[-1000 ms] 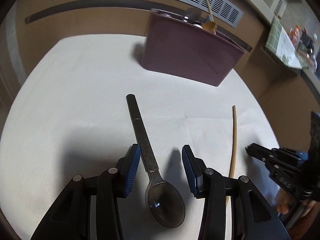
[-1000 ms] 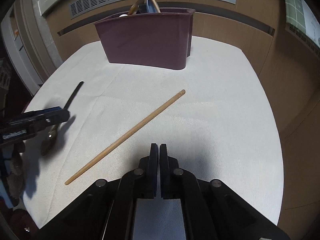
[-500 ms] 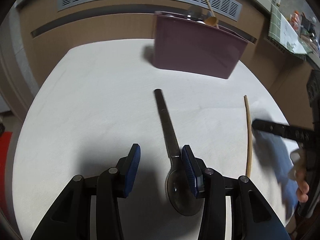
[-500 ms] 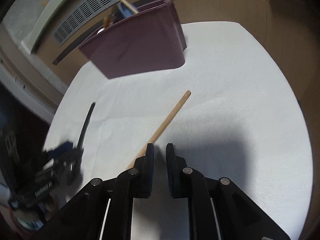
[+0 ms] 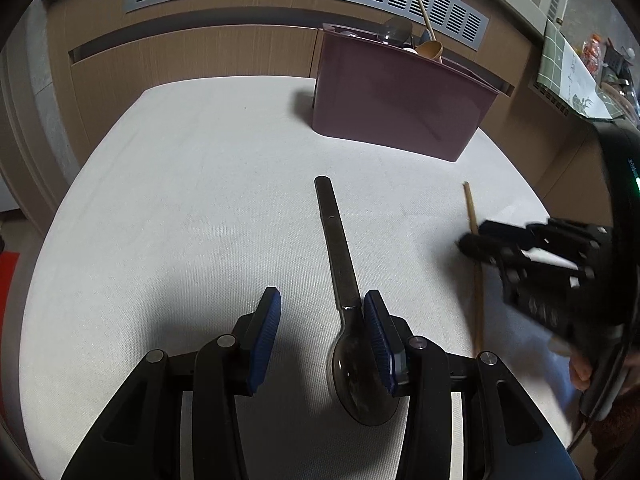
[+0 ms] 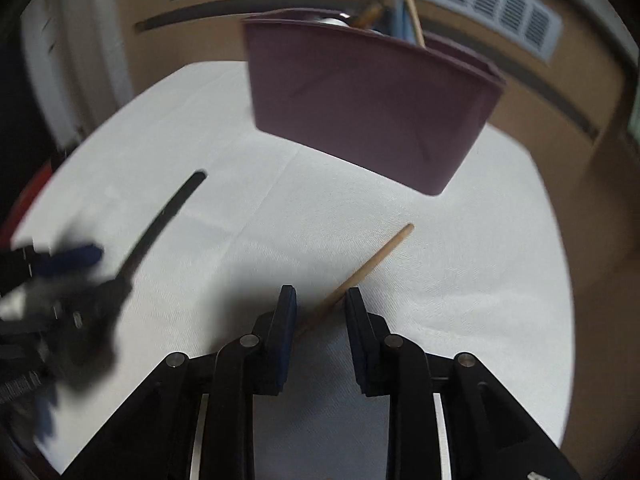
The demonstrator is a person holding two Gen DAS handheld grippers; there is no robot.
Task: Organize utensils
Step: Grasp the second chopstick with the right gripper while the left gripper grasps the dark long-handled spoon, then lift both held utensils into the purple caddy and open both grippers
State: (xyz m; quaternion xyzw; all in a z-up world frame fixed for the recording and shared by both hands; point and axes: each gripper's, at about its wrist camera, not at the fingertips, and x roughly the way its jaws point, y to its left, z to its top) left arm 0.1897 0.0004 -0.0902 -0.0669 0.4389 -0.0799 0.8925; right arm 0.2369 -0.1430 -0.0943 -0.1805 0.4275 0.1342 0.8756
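Spoon and chopstick lie flat on the white surface (image 5: 180, 200), before the maroon bin (image 5: 396, 108).

Left claw (image 5: 320, 328) released, spoon (image 5: 344, 292) handle pointing binward. Right claw (image 6: 318, 320), jaws just opening, unclenched astride the chopstick (image 6: 360, 272) slanting toward the bin.

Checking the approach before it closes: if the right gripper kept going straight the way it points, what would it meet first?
Most likely the wooden chopstick, which runs between the open jaws of the right gripper, then the white cloth beneath. The jaws have just been opening; depth is unclear.

spoon (image 5: 346, 280) bowl partly hidden | left gripper (image 6: 72, 280) blurred | holder (image 6: 360, 100) contents unclear
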